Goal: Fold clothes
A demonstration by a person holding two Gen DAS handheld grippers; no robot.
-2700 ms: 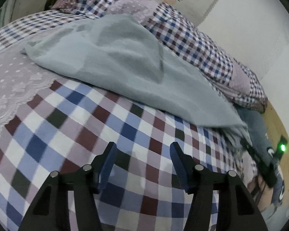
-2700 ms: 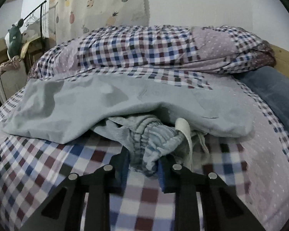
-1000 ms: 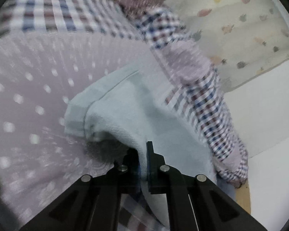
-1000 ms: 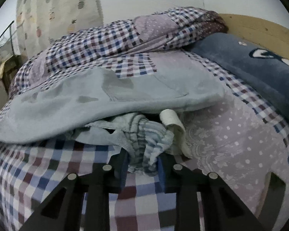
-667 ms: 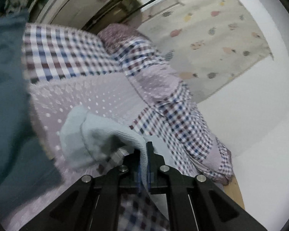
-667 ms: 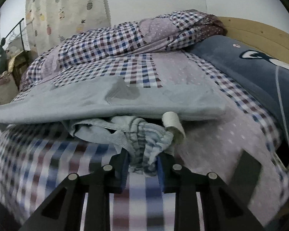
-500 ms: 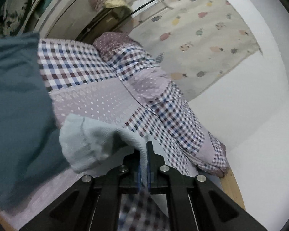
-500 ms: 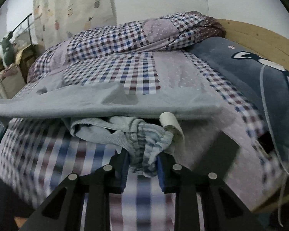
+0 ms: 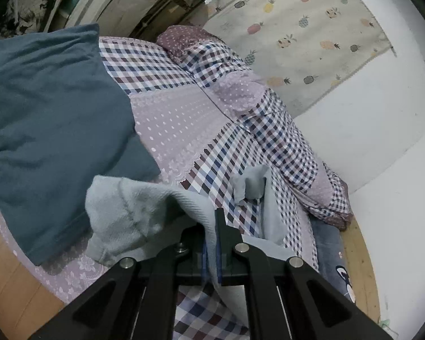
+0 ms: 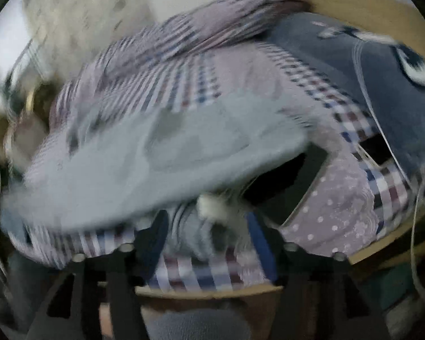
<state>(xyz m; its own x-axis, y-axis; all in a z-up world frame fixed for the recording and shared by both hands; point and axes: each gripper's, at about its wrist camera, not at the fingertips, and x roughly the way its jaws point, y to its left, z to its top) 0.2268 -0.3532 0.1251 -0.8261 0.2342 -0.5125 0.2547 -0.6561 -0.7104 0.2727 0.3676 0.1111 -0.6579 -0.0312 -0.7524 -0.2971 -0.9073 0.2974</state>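
The left gripper (image 9: 211, 243) pinched the pale blue garment (image 9: 133, 206) above the checked bedspread (image 9: 212, 167); the right gripper (image 10: 205, 236), jaws just opening, stood wide around its bunched waistband (image 10: 201, 226). A pineapple-print curtain (image 9: 311, 28) hung far behind.

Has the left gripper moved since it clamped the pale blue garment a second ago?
Yes. The left gripper, shut on the pale blue garment, has pulled back from the rolled quilt toward the dark blue pillow.
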